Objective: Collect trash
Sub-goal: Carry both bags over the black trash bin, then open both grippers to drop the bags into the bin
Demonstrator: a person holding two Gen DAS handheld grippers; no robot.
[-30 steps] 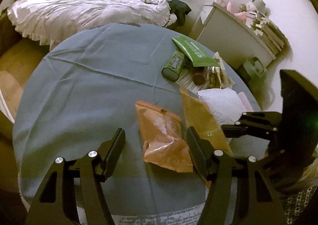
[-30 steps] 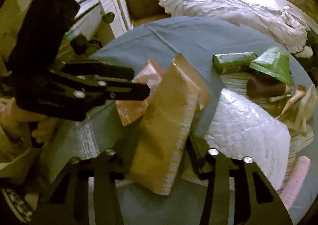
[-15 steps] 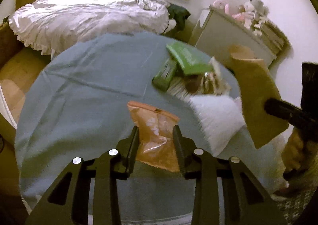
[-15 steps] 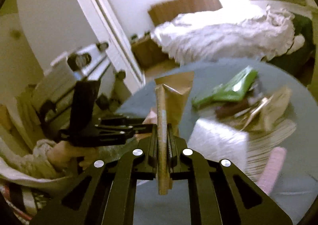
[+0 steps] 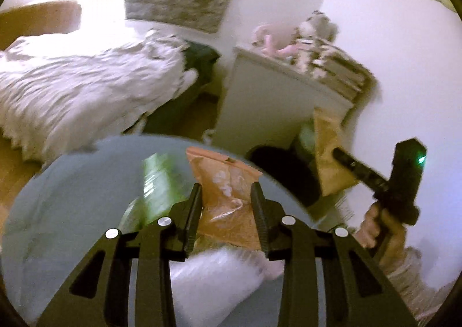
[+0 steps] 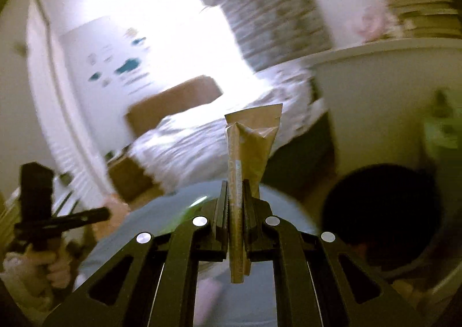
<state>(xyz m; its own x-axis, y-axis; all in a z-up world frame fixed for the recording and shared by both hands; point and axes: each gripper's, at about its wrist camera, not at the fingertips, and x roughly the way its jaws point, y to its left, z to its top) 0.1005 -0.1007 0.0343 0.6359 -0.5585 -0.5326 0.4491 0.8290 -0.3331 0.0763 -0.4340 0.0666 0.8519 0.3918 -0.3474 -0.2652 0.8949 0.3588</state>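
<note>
Now both gripper pairs [image 5: 226, 205] [image 6: 234, 200] clamp flat packets [image 5: 228, 197] [image 6: 251, 139].

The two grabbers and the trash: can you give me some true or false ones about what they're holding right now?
1. The left gripper is pinching an orange plastic bag. True.
2. The right gripper is empty. False: it is shut on a brown padded envelope, held edge-on.
3. The orange plastic bag is lying flat on the table. False: it is lifted, standing up between the fingers above the blue tablecloth.
4. A green wrapper is on the tablecloth, left of the orange bag. True.
5. A dark round bin shows beyond the table edge, on the right of the right wrist view. True.
</note>
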